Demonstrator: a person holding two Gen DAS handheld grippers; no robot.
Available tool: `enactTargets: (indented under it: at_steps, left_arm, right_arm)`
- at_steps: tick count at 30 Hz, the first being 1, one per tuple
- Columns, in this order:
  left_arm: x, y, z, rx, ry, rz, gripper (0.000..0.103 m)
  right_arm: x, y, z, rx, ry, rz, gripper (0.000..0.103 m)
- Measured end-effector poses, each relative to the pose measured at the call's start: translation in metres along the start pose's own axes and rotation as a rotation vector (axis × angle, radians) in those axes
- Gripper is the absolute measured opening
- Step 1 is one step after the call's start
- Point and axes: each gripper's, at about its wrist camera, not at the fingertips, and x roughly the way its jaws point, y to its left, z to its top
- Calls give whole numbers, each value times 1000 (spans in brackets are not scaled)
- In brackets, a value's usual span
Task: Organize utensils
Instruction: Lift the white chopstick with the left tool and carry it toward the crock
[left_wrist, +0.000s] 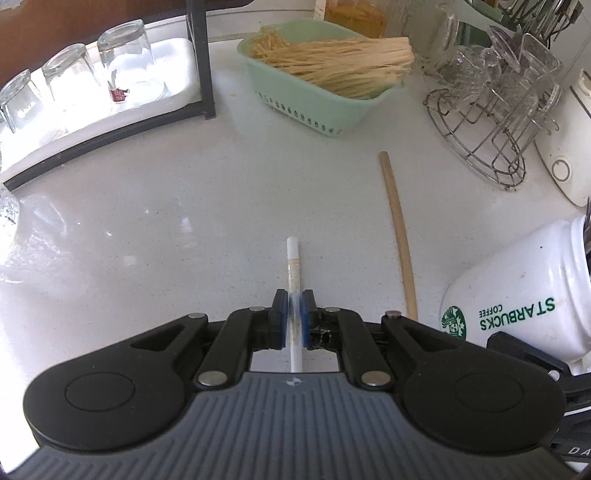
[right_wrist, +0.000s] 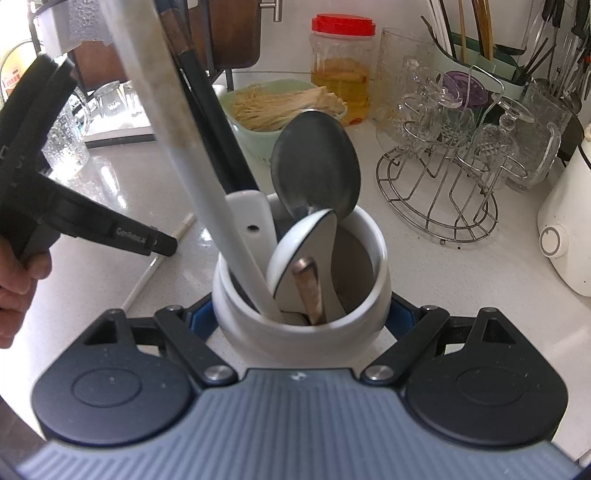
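My left gripper (left_wrist: 294, 306) is shut on a white chopstick (left_wrist: 293, 254) that points forward, low over the white counter. A wooden chopstick (left_wrist: 398, 229) lies on the counter to its right. My right gripper (right_wrist: 301, 317) is shut on a white Starbucks mug (right_wrist: 369, 236), also in the left wrist view (left_wrist: 517, 291). The mug holds a metal spoon (right_wrist: 317, 162), a white ceramic spoon (right_wrist: 306, 251), a white chopstick (right_wrist: 177, 122) and dark utensils. The left gripper (right_wrist: 166, 247) shows at left, with the held chopstick (right_wrist: 147, 273).
A green basket of noodles (left_wrist: 314, 99) stands at the back. Upturned glasses (left_wrist: 122, 59) sit on a white tray at the left. A wire rack with glassware (left_wrist: 491, 110) and a white appliance (right_wrist: 569, 232) stand at the right. A red-lidded jar (right_wrist: 341, 66) is behind.
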Motion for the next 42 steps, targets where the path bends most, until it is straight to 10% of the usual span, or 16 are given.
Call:
enactTargets:
  at_steps: [13, 26, 42]
  left_arm:
    - [6, -12, 13, 69, -11, 35, 25]
    - [5, -16, 17, 99, 46, 69, 7]
    - [-130, -34, 8, -20, -193, 62, 7]
  right_arm:
    - [-1, 1, -1, 3, -9, -3, 91]
    - [1, 1, -4, -5, -17, 5, 91]
    - [1, -2, -4, -9, -27, 22, 91]
